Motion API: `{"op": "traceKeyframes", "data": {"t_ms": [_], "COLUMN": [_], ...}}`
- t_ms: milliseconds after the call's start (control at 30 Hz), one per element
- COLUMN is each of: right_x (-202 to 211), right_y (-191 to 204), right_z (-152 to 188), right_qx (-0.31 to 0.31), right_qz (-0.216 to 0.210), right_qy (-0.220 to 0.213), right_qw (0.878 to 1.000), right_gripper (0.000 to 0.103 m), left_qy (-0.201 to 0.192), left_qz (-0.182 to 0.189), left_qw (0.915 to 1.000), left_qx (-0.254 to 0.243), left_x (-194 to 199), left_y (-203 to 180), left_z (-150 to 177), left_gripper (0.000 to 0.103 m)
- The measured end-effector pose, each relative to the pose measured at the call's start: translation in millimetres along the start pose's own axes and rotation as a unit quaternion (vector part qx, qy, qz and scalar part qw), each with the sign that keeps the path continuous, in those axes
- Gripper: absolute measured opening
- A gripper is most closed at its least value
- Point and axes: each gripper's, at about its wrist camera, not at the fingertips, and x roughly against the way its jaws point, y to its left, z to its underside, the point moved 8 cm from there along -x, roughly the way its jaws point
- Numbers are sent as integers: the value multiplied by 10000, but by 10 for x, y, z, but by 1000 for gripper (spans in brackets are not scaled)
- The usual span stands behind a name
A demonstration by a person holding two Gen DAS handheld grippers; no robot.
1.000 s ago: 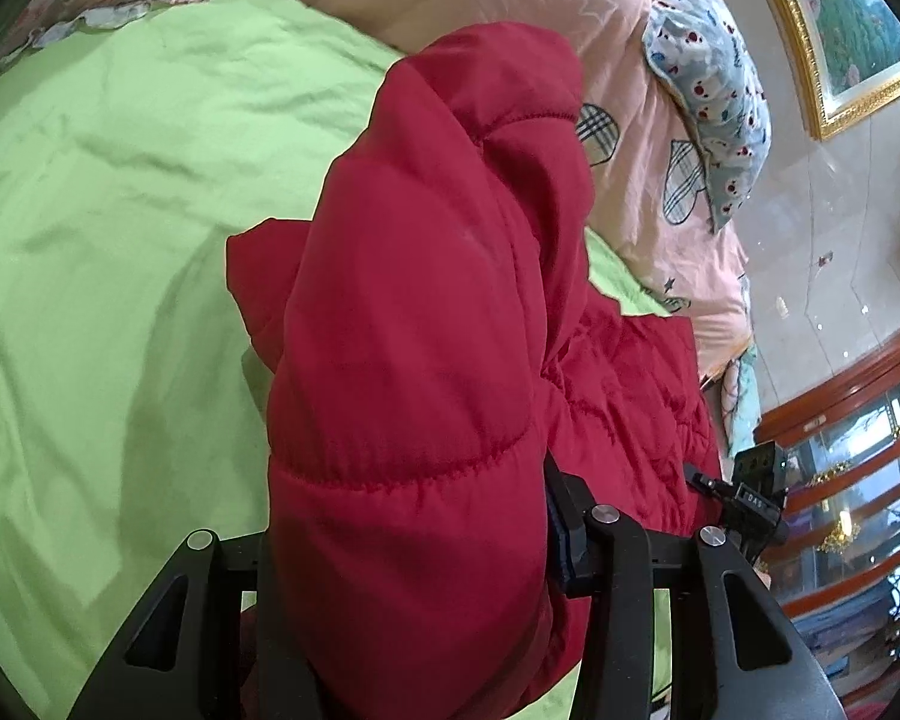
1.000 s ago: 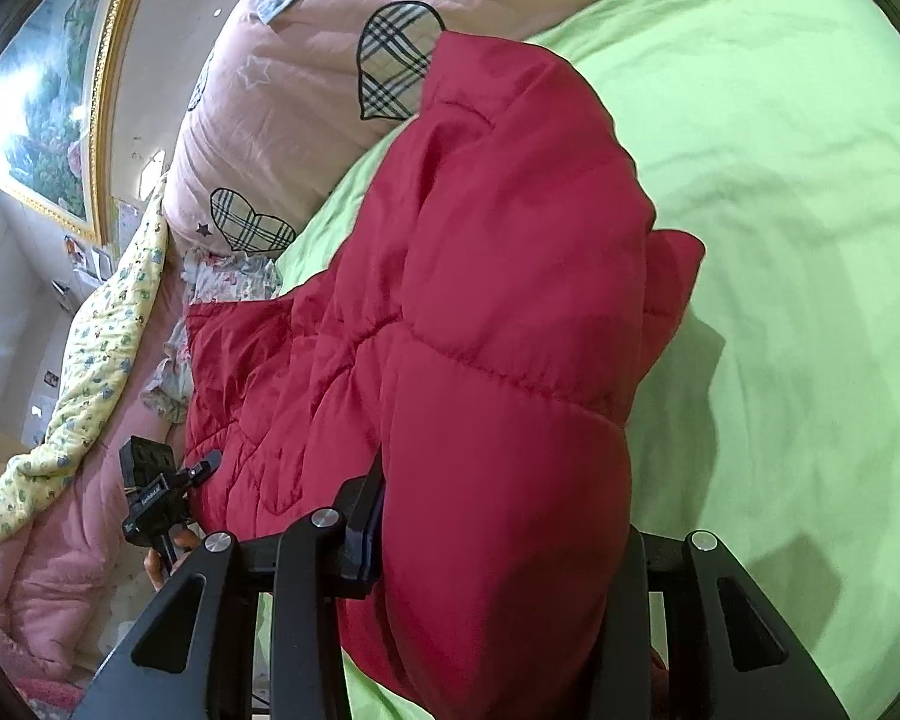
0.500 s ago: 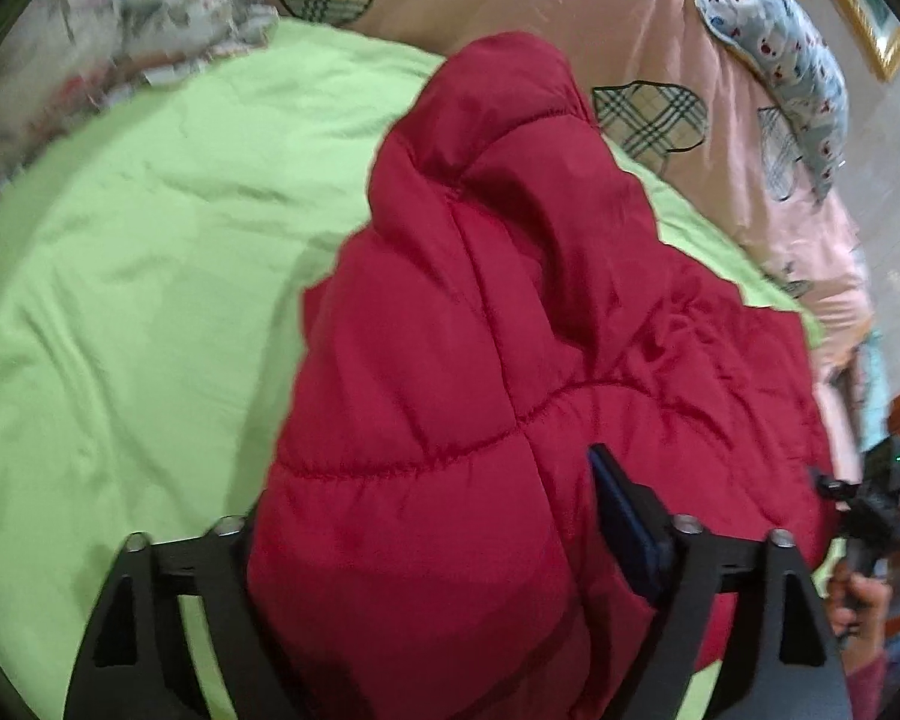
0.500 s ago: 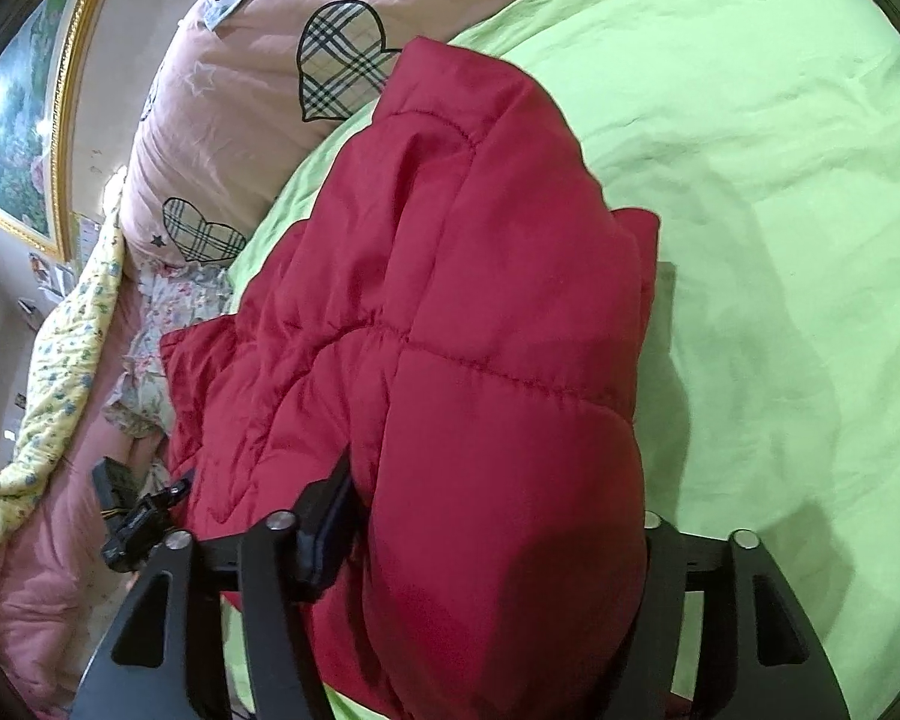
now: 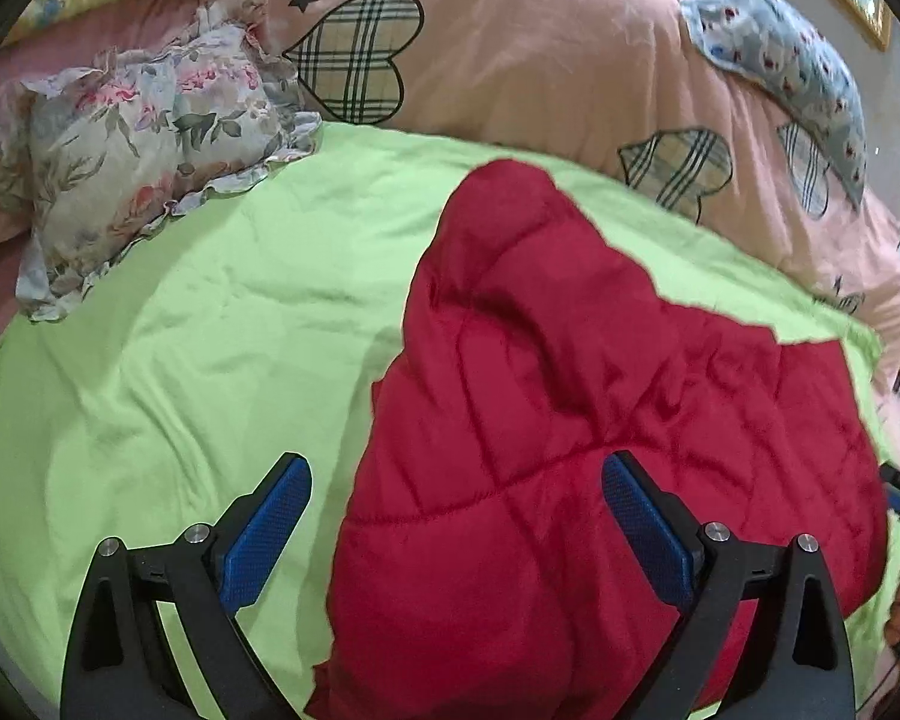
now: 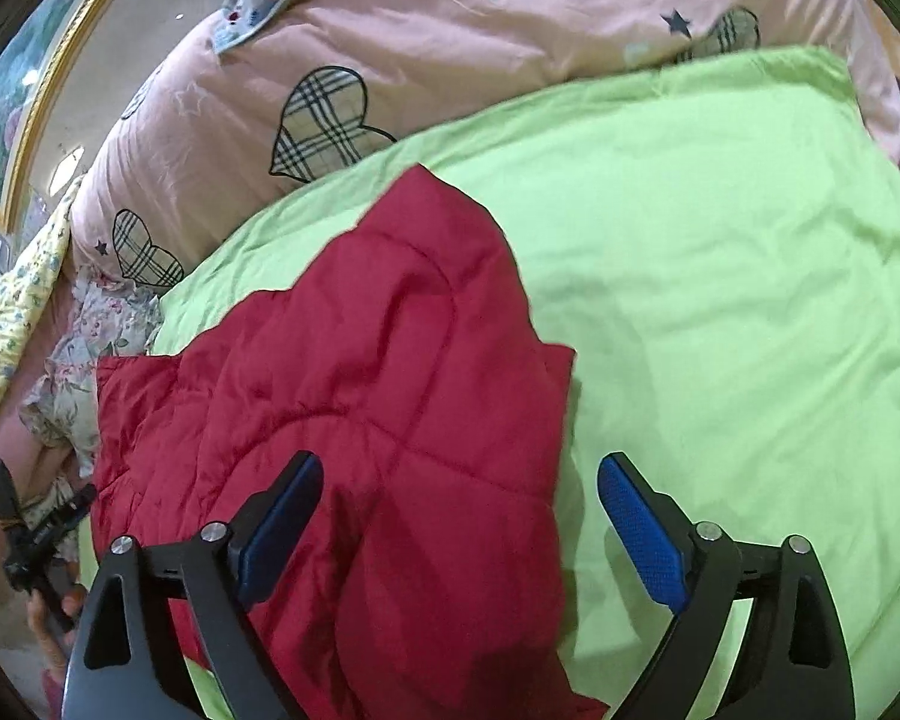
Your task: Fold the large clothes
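A red quilted puffer jacket (image 5: 570, 420) lies folded over itself on the green sheet (image 5: 180, 360). It also shows in the right wrist view (image 6: 360, 420). My left gripper (image 5: 456, 516) is open and empty, just above the jacket's near left edge. My right gripper (image 6: 459, 516) is open and empty, above the jacket's near right edge. The blue pads (image 5: 270, 528) stand wide apart and hold no cloth. The jacket's near edge is hidden below both frames.
A pink quilt with plaid hearts (image 5: 510, 60) is piled along the far side. A floral ruffled pillow (image 5: 132, 138) lies at the far left of the sheet. A blue patterned pillow (image 5: 780, 60) rests on the quilt. A gold-framed picture (image 6: 12, 108) hangs on the wall.
Both grippers were shut on the lifted jacket; they lowered it onto the sheet, opened and let it go. The jacket now lies flatter.
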Motion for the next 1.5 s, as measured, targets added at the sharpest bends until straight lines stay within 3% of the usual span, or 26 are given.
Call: {"op": "traceKeyframes", "data": {"t_ms": [200, 267, 333, 400, 500, 667, 900, 1133, 1367, 1500], "right_x": [-246, -338, -402, -430, -414, -458, -726, -840, -840, -843], "right_y": [203, 301, 391, 439, 454, 455, 383, 323, 272, 277], "right_z": [-29, -1, 35, 41, -50, -187, -149, -178, -173, -176], "right_qx": [437, 649, 934, 1040, 1042, 974, 991, 918, 759, 755], "right_qz": [230, 329, 518, 592, 638, 710, 933, 953, 817, 844], "right_qy": [141, 210, 210, 226, 141, 14, 176, 246, 222, 223], "right_qw": [9987, 9971, 9941, 9926, 9924, 9927, 9905, 9909, 9935, 9933], "right_gripper": [97, 93, 74, 42, 25, 22, 22, 26, 27, 27], "left_qy": [448, 557, 593, 555, 528, 692, 817, 852, 598, 188], "left_qz": [262, 95, -80, -77, -8, 121, -94, -225, -224, -124], "left_qw": [9985, 9974, 9958, 9953, 9955, 9961, 9944, 9940, 9967, 9986], "left_qx": [-166, -440, -696, -795, -793, -540, -669, -641, -499, -475], "left_x": [-215, -294, -350, -351, -346, -565, -763, -855, -508, -104], "left_y": [-137, -233, -304, -378, -424, -358, -392, -382, -315, -335], "left_z": [134, 191, 208, 187, 60, -27, -33, -102, -208, -278], "left_gripper": [96, 78, 67, 54, 43, 41, 43, 56, 71, 71]}}
